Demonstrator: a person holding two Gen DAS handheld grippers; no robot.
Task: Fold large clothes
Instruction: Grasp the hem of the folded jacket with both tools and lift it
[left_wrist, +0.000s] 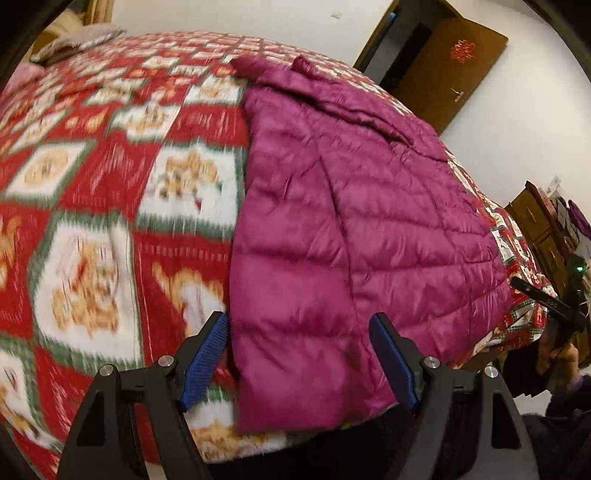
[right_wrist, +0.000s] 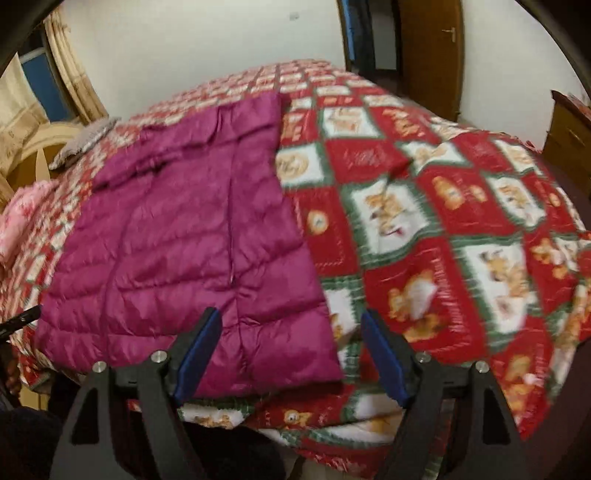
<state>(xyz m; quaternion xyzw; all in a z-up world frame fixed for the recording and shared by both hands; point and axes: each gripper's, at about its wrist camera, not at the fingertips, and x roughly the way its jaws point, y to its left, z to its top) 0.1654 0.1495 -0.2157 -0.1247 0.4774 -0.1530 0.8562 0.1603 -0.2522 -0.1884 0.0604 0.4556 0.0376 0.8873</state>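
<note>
A magenta quilted puffer jacket (left_wrist: 351, 229) lies flat on the bed, folded into a long narrow shape, its hem at the near edge. My left gripper (left_wrist: 299, 325) is open, hovering over the jacket's near left hem corner, holding nothing. In the right wrist view the jacket (right_wrist: 184, 251) fills the left half. My right gripper (right_wrist: 291, 325) is open and empty over the jacket's near right hem corner. The other gripper shows at the far right of the left wrist view (left_wrist: 554, 302).
A red, white and green patterned blanket (right_wrist: 443, 221) covers the bed. A grey pillow (right_wrist: 85, 140) and a pink cloth (right_wrist: 18, 221) lie at the far side. Brown doors (left_wrist: 450, 70) and a wooden cabinet (left_wrist: 543, 229) stand beyond the bed.
</note>
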